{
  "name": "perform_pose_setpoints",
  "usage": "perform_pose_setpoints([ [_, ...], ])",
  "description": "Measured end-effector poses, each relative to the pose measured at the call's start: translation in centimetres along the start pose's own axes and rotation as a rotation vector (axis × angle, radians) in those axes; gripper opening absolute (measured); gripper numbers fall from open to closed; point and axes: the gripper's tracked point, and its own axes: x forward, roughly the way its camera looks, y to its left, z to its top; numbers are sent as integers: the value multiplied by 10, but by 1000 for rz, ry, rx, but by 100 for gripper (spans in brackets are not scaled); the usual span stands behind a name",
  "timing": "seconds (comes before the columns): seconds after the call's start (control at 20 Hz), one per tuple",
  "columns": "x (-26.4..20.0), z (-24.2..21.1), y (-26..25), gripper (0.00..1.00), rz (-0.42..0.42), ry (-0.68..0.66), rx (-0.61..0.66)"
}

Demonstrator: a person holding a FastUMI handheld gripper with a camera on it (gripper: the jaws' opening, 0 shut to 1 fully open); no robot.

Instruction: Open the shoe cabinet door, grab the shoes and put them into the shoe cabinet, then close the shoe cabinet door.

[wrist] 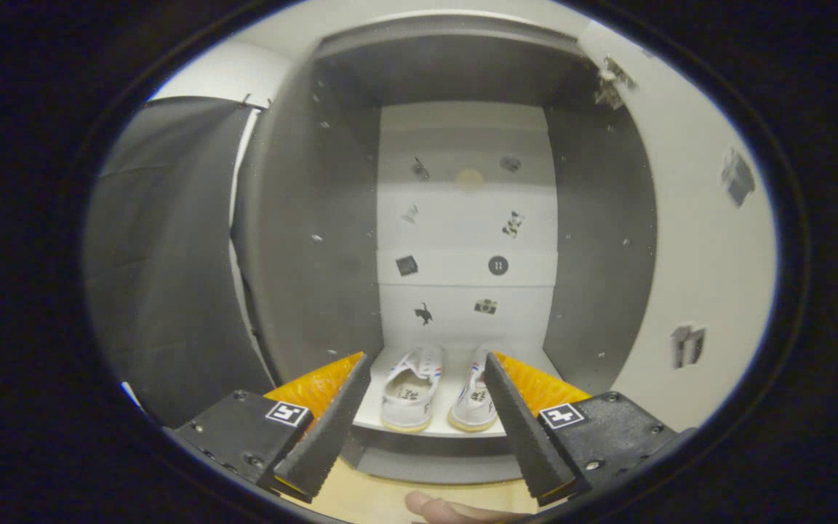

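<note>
Inside the open shoe cabinet (pixel 463 218), both white canvas shoes (pixel 439 389) already sit on the bottom shelf just beyond the empty, spread tongs (pixel 426 418), so only closing the door (pixel 695 240) remains.

Bottom shelf (pixel 448 364) of the open shoe cabinet (pixel 317 218), pale board, and a pair of white shoes (pixel 437 389) sits right on it, side by side, heels toward the front edge, toes toward the back panel; the gripper (pixel 426 371) hangs spread wide and empty just short of that shelf, the pair framed between its fingers; light wooden floor (pixel 375 498) below.
</note>
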Motion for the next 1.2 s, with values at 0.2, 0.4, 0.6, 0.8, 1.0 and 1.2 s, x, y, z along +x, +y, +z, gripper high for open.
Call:
perform_pose_setpoints([
  [0.2, -97, 19, 14, 99, 27, -70, -33],
  [0.4, -194, 22, -2, 100, -26, -103, -34],
  [0.6, -277, 23, -46, 100, -128, -105, -12],
  [0.8, -337, 29, -100, 100, -195, -142, 30],
  [1.0, -364, 31, -166, 100, -248, -164, 68],
  [1.2, -371, 28, -233, 100, -267, -162, 92],
])
